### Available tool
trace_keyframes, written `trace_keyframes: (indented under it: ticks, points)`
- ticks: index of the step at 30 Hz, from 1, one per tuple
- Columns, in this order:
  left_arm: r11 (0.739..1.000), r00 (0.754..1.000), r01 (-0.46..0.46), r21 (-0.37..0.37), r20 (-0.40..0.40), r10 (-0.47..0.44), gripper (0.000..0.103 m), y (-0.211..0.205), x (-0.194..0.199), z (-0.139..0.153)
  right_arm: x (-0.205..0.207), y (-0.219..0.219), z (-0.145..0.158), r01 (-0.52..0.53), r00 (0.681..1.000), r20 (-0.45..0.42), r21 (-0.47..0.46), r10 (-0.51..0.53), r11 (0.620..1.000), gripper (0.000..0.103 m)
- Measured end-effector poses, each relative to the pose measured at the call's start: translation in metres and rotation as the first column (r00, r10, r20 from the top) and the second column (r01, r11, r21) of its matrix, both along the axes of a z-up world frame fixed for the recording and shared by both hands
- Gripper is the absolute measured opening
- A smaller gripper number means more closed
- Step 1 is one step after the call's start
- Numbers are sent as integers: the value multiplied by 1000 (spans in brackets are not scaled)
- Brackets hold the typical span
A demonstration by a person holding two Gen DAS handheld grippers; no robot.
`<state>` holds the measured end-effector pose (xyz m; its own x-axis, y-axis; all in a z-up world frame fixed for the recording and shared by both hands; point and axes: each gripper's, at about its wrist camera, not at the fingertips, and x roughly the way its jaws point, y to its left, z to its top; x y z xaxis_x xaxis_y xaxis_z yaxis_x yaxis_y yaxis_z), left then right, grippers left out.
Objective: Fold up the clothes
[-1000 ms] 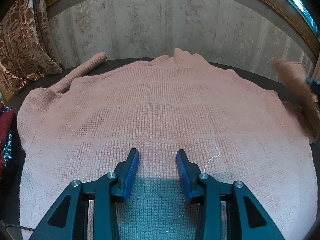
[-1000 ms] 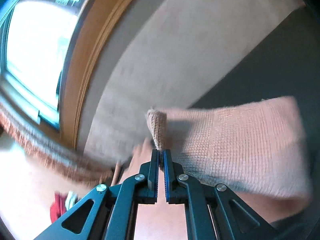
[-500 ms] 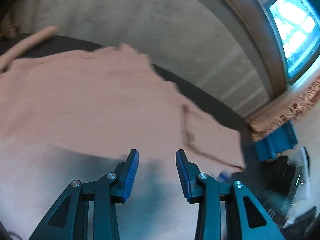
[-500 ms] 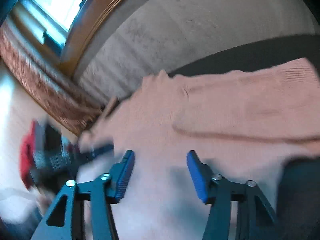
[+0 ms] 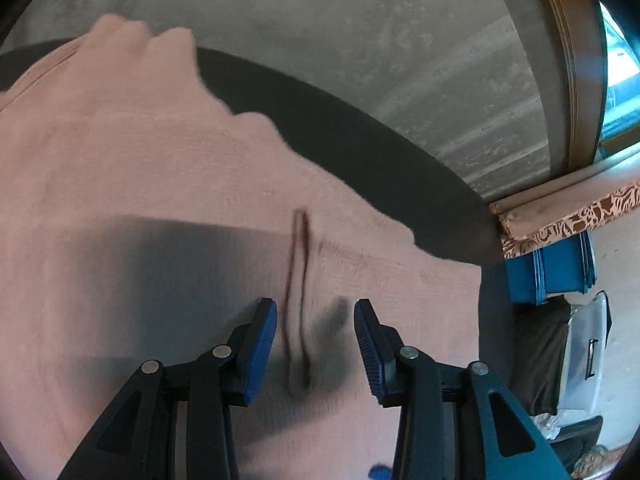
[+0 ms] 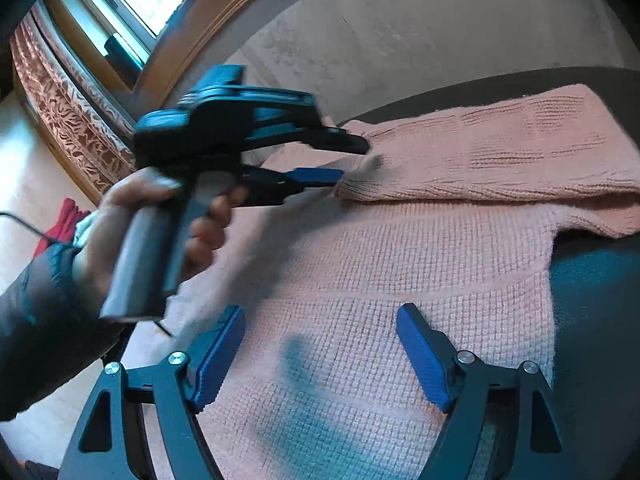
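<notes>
A pink knit sweater [image 6: 400,300] lies flat on the dark table [image 5: 360,140]. One sleeve [image 6: 500,160] is folded across its body, its cuff [image 6: 360,188] pointing left. In the right wrist view a hand [image 6: 120,232] holds my left gripper [image 6: 352,160] at that cuff. In the left wrist view my left gripper [image 5: 316,336] is open, and the blurred cuff edge [image 5: 298,280] lies between and just ahead of its fingers. My right gripper [image 6: 320,356] hovers wide open over the sweater's body and holds nothing.
A grey wall [image 5: 360,40] runs behind the table. A window [image 6: 132,4] and a patterned curtain [image 6: 68,120] are at the left of the right wrist view. Blue crates [image 5: 552,268] stand past the table's right end. Red cloth [image 6: 60,224] lies lower left.
My right gripper, shut on the sleeve cuff a second ago, has opened and pulled back, and the sleeve now lies across the body. My left gripper has swung right to the cuff.
</notes>
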<state>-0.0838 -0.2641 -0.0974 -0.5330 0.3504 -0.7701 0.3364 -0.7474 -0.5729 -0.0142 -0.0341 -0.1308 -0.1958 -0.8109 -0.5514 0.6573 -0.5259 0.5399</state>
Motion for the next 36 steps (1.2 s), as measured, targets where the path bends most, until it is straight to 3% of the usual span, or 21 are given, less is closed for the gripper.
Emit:
trace_keyframes:
  ticks: [4, 5, 6, 7, 10, 13, 19, 23, 28, 32, 36]
  points:
    - [998, 998, 66, -15, 21, -66, 38, 13, -12, -4, -2, 5, -1, -6, 1000, -4, -11, 6, 1000, 82]
    - [996, 997, 79, -29, 25, -79, 27, 16, -13, -4, -3, 5, -1, -7, 1000, -4, -13, 7, 1000, 82]
    - [994, 995, 95, -45, 36, -93, 9, 18, -15, -5, -4, 6, -1, -9, 1000, -4, -16, 8, 1000, 82]
    - [992, 993, 109, -62, 45, -106, 7, 21, -16, -6, -5, 6, -1, -10, 1000, -3, -18, 10, 1000, 82]
    - [988, 993, 115, -101, 4, -115, 6, 29, -16, 7, -3, 8, 1, -17, 1000, -7, -18, 17, 1000, 83]
    - [994, 990, 89, -70, -102, -96, 6, 26, -11, 43, 1, 8, 2, -26, 1000, -9, -18, 26, 999, 83]
    - [998, 953, 9, -60, -302, -27, 6, -3, 16, 123, 1, 6, 2, -27, 1000, -8, -18, 27, 999, 83]
    - [992, 938, -83, -94, -343, 46, 6, -39, 54, 148, 1, 6, 4, -29, 1000, -7, -18, 29, 999, 83]
    - [975, 956, -144, -168, -278, 94, 6, -74, 98, 135, 2, 4, 5, -30, 1000, -9, -14, 30, 999, 84]
    - [968, 980, -158, -195, -147, 131, 6, -97, 130, 88, 2, 3, 5, -32, 999, -12, -8, 32, 999, 85]
    - [964, 975, -213, -159, -99, 199, 6, -115, 159, 52, 1, 2, 6, -33, 999, -11, -5, 33, 999, 86]
